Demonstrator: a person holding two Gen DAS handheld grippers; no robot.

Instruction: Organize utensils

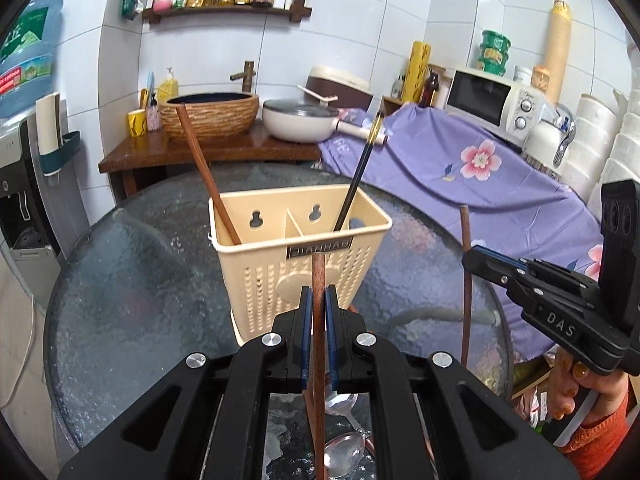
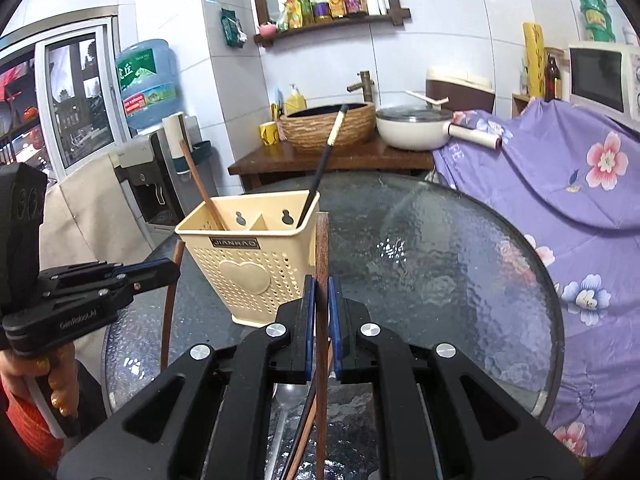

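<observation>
Left wrist view: the left gripper [image 1: 319, 308] is clamped on a brown chopstick [image 1: 319, 320] that stands nearly upright between its blue pads [image 1: 306, 320], the tip rising in front of the holder [image 1: 300, 260]. This cream, perforated holder stands on the round glass table [image 1: 140, 280], toward the middle of it, and is split into two compartments. A brown chopstick [image 1: 206, 176] leans in its left compartment and a black chopstick [image 1: 358, 172] with a gold end leans in its right one. Two spoons [image 1: 342, 424] lie on the table near its near edge, under the gripper. At the right edge of the table the right gripper [image 1: 474, 256] is closed on another brown chopstick [image 1: 465, 288], also held upright, with a hand [image 1: 572, 384] in an orange sleeve [image 1: 596, 440] on its grip.

Right wrist view shows the same pinch from behind: that chopstick [image 2: 322, 288] sits tight between the blue pads [image 2: 308, 320] of the right gripper [image 2: 321, 312], just right of the holder [image 2: 252, 256]. The left gripper [image 2: 176, 270], at the left edge of the table [image 2: 440, 260], holds its chopstick [image 2: 171, 300] upright beside the holder's left side. Behind the table stand a wooden counter [image 2: 332, 160] with a basin [image 2: 328, 128] and a pan [image 2: 412, 128].
</observation>
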